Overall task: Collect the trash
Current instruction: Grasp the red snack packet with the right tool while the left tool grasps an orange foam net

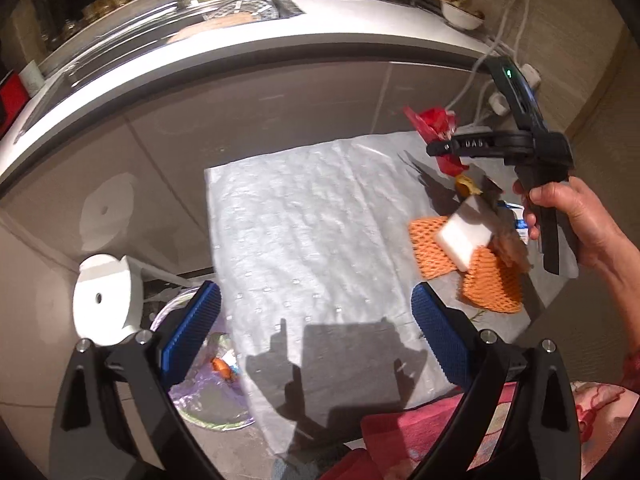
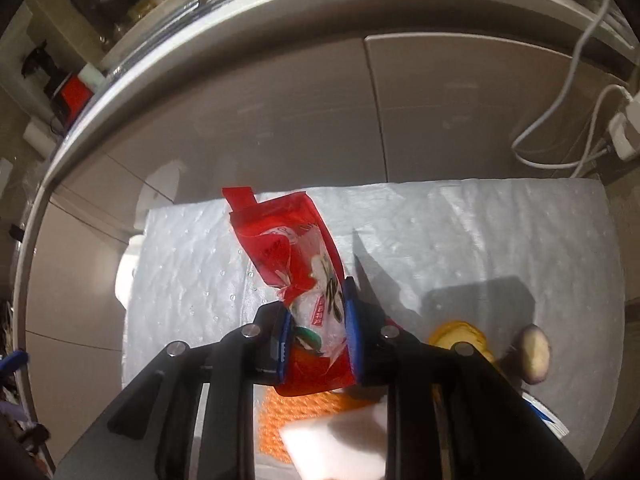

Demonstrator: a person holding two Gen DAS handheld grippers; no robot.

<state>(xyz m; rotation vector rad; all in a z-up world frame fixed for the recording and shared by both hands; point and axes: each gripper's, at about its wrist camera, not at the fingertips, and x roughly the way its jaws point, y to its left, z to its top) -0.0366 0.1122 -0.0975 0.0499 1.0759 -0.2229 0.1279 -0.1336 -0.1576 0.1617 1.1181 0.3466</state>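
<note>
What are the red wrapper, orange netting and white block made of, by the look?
Red wrapper: thin glossy plastic film, creased, with glare and print.
Orange netting: likely soft foam mesh, matte, open diamond weave.
White block: probably foam or sponge, matte, plain faces; too blurred to be sure.

A white-topped kitchen counter (image 1: 256,46) with a steel sink (image 1: 224,12) curves behind the bench, with beige cabinet doors (image 2: 460,112) below it. White cables (image 2: 568,92) hang to plugs at the right. Hard light casts sharp shadows on the bench's white cover (image 1: 304,216).
</note>
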